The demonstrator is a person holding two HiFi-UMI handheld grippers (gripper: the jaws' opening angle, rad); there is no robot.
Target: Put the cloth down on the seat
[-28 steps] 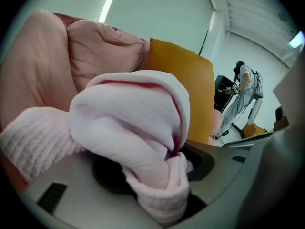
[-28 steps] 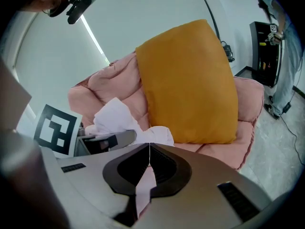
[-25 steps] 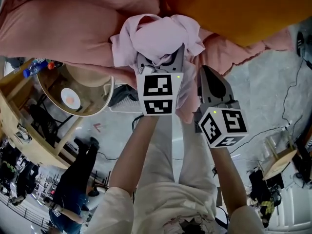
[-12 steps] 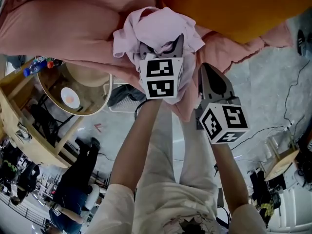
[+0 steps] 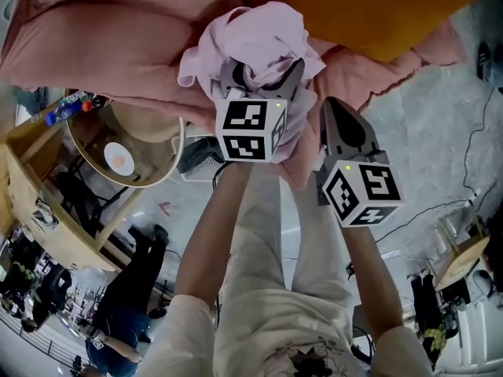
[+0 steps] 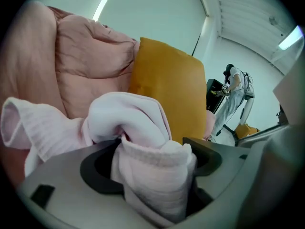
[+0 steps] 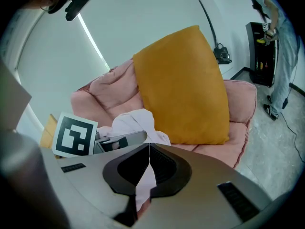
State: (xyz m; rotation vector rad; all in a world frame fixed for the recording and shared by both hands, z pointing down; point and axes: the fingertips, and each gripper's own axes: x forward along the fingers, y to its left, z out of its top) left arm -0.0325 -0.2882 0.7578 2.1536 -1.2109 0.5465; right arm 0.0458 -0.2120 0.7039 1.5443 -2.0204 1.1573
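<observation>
I have the left gripper angled down onto the front of the pink seat, right beside the orange cushion. Its fingers have just been opening and now stand wide. The pale cloth is bunched between them but not pinched: in the left gripper view there is dark space between the wad and one pad, while the fabric slumps against the other. That fits a release. The cloth was brought low over the cushioning so it drops only a little when let go, and most of it already sits heaped on the seat ahead of the fingertips.

The right gripper hangs just to the side, near the cloth's edge, with its fingers closed tip to tip. I judge it is only keeping out of the way.

What I can't settle: the left marker cube hides the cloth's near edge in the head view, so I can't see whether a fold is draped on the lower finger or hangs off the seat front. A pale strip shows through the gap behind the right fingertips — cloth or something beyond, I can't say.
</observation>
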